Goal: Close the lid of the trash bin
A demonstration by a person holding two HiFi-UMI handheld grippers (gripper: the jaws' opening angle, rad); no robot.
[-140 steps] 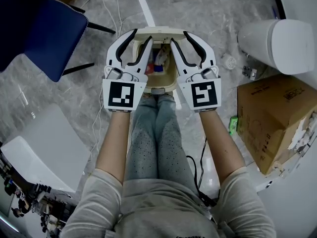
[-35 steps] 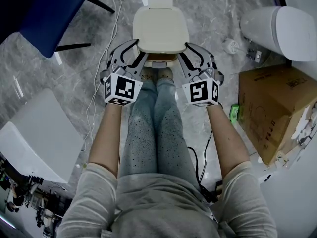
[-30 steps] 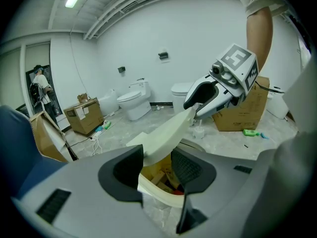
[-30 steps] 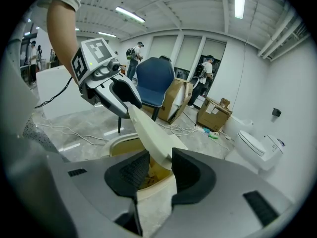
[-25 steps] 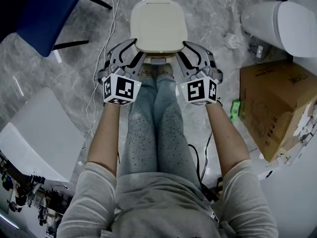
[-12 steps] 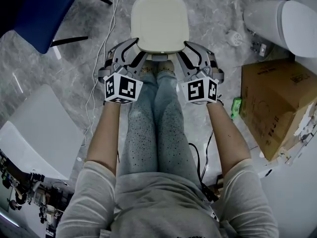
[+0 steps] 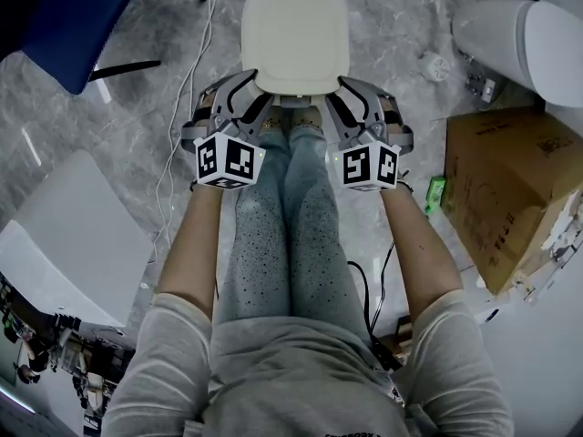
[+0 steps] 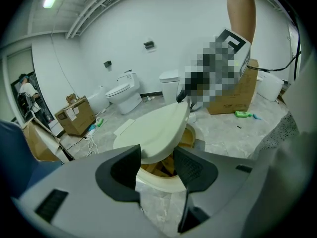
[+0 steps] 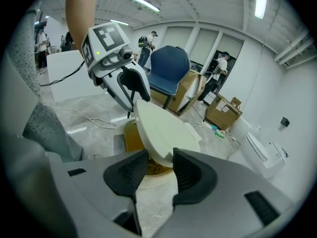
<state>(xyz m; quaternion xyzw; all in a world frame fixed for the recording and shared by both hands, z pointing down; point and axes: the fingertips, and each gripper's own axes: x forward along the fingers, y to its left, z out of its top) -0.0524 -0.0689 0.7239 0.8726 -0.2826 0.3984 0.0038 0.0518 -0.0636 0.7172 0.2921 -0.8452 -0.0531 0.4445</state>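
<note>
The cream lid (image 7: 293, 30) lies low over the trash bin, slightly raised at its near edge. In the left gripper view the lid (image 8: 153, 128) tilts over the bin's rim (image 8: 163, 182), with rubbish showing underneath. My left gripper (image 7: 248, 87) is at the lid's near left corner and my right gripper (image 7: 353, 87) at its near right corner. Both pairs of jaws have just been opening. The lid's edge sits between the left gripper's (image 8: 156, 165) pads with a gap beside it. The right gripper (image 9: 161, 170) stands the same way around the lid (image 9: 161, 128).
The person's legs (image 7: 282, 226) run up to the bin. A blue chair (image 7: 64, 25) stands at the far left, with cables (image 7: 182, 153) on the floor beside it. A white toilet (image 7: 524, 35) and a cardboard box (image 7: 510, 189) are on the right, a white board (image 7: 64, 235) on the left.
The bin stood uncovered with rubbish showing; the lid has since come down over it. Over the last second both grippers sank a little with the lid and their jaws widened.
</note>
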